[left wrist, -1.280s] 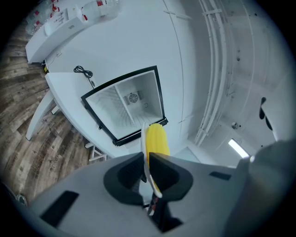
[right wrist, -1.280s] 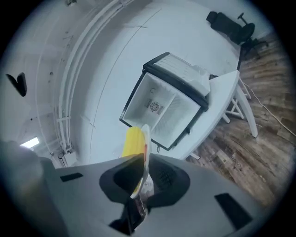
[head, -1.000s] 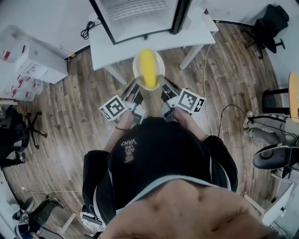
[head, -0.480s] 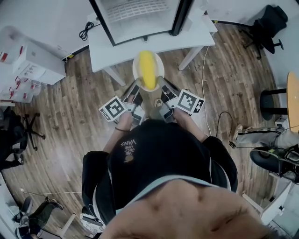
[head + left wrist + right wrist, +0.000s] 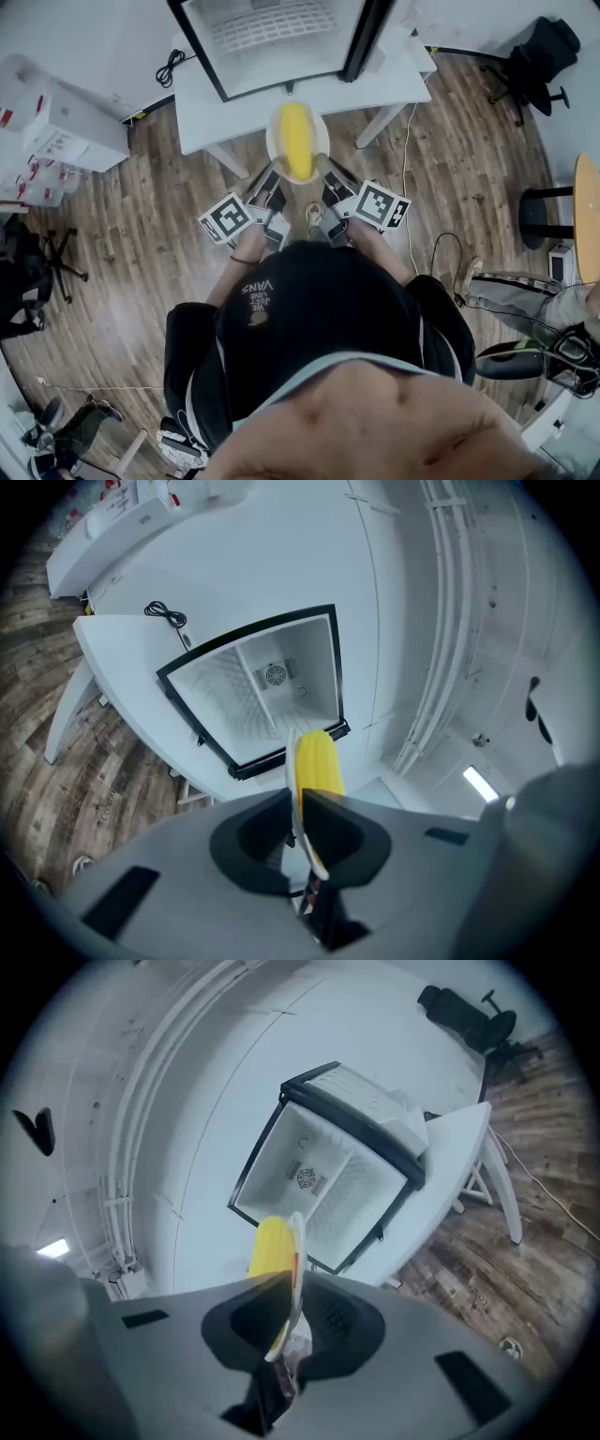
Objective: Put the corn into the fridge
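Two sets of jaws clench the white plate (image 5: 273, 141) by its rim: left gripper (image 5: 296, 808) at 7 o'clock, right gripper (image 5: 292, 1290) at 5 o'clock. The corn (image 5: 296, 141) lies on it, the open fridge (image 5: 272, 37) at 12 o'clock on the desk (image 5: 208, 111).

floor (image 5: 141, 244): wood planks | table (image 5: 384, 89): white | chair (image 5: 539, 47): black (office type) | walls (image 5: 234, 1054): white

Fridge (image 5: 272, 37): top cut off by the head view's upper edge; round fitting (image 5: 275, 675) on its back wall too small to identify. Plate (image 5: 274, 131): rim sections covered where left hand-held gripper (image 5: 269, 176) and right hand-held gripper (image 5: 324, 172) clamp it. Corn (image 5: 317, 761): lower end hidden behind the jaws in both gripper views. Surface (image 5: 202, 103): far edge hidden under the fridge.
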